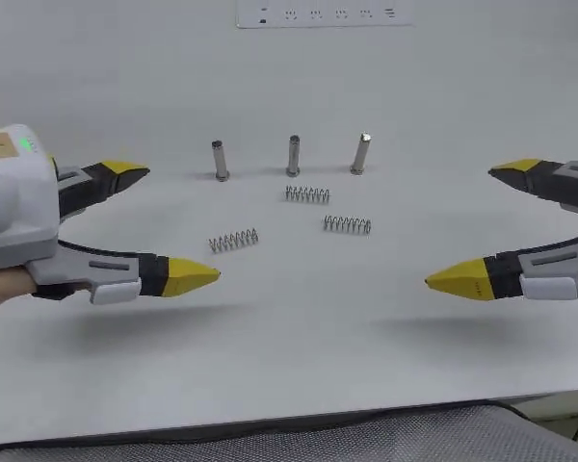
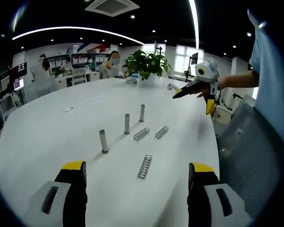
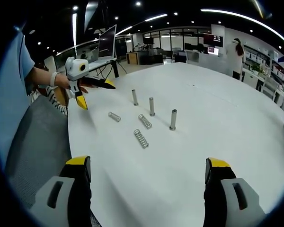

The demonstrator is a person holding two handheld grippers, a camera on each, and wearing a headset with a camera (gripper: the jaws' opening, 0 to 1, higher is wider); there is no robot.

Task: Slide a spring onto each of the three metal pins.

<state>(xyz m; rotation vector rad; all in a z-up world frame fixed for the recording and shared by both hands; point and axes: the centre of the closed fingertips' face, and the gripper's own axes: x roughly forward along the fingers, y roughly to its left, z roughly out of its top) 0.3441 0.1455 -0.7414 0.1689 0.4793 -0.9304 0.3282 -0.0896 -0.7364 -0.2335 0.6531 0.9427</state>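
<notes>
Three metal pins stand upright in a row on the white table: left pin [image 1: 219,160], middle pin [image 1: 293,155], right pin [image 1: 361,153]. In front of them lie three loose springs: one at the left [image 1: 234,240], one in the middle [image 1: 307,194], one at the right [image 1: 347,224]. My left gripper [image 1: 164,221] hovers open at the left of the springs, its jaws empty. My right gripper [image 1: 482,226] hovers open at the right, also empty. The left gripper view shows the nearest pin [image 2: 103,141] and spring [image 2: 145,166]; the right gripper view shows the nearest pin [image 3: 173,119] and spring [image 3: 140,138].
The table's front edge [image 1: 270,423] runs along the bottom, with a grey chair back below it. A power strip [image 1: 323,13] sits at the far edge. A potted plant [image 2: 144,66] stands far off on the table. People stand in the office behind.
</notes>
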